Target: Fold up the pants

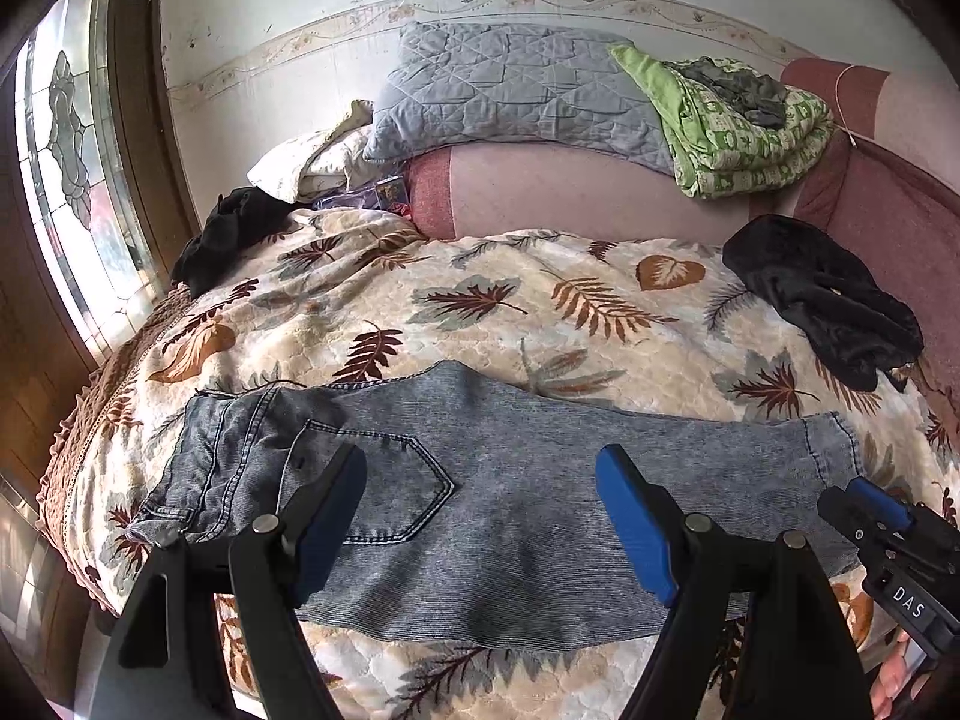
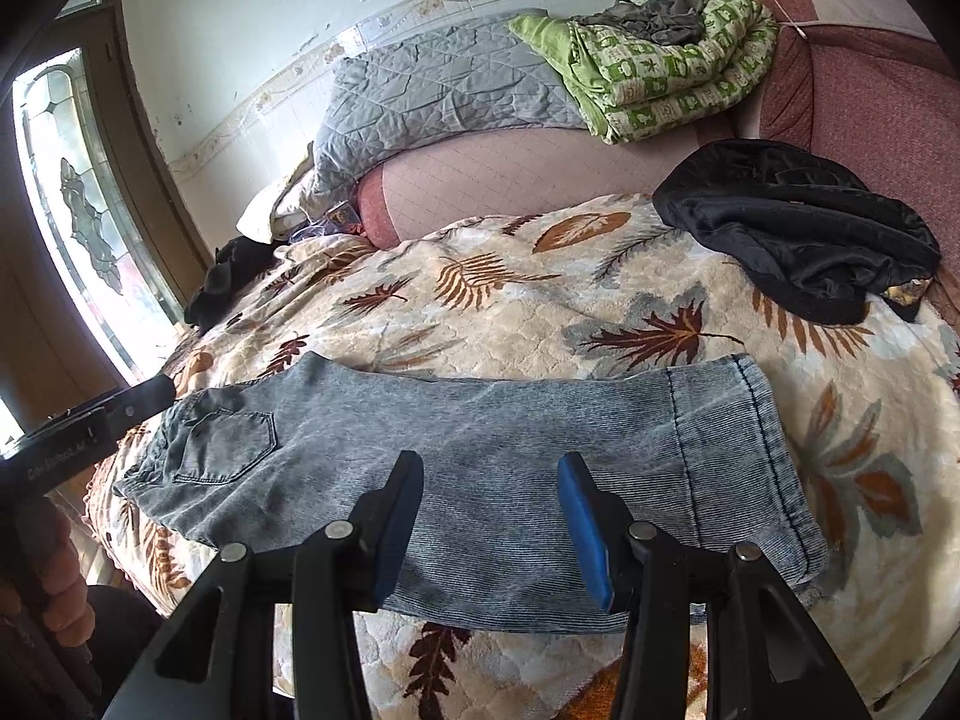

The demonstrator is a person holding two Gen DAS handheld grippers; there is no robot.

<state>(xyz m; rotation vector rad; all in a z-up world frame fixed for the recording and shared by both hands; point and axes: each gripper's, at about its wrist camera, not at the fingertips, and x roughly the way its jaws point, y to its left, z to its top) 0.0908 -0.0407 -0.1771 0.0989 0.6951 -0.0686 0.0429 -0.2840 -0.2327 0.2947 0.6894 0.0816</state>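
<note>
Left wrist view: pants (image 1: 528, 516), grey-blue denim, lying flat crosswise on the leaf-print blanket (image 1: 540, 312) of the bed, waistband at left, hem at right. Left tool (image 1: 480, 516) jaws wide apart above the seat, holding nothing. Right tool (image 2: 489, 516) jaws moderately apart above the leg, empty. Black garment (image 2: 798, 228) beyond the hem.

Pants' (image 1: 510, 510) near hem behind left gripper (image 1: 480, 516) fingers.

Pants (image 1: 510, 498) flat on blanket (image 1: 540, 312), waist left; jacket (image 1: 828, 300) behind at right; pillow (image 1: 510, 90) at back.
</note>
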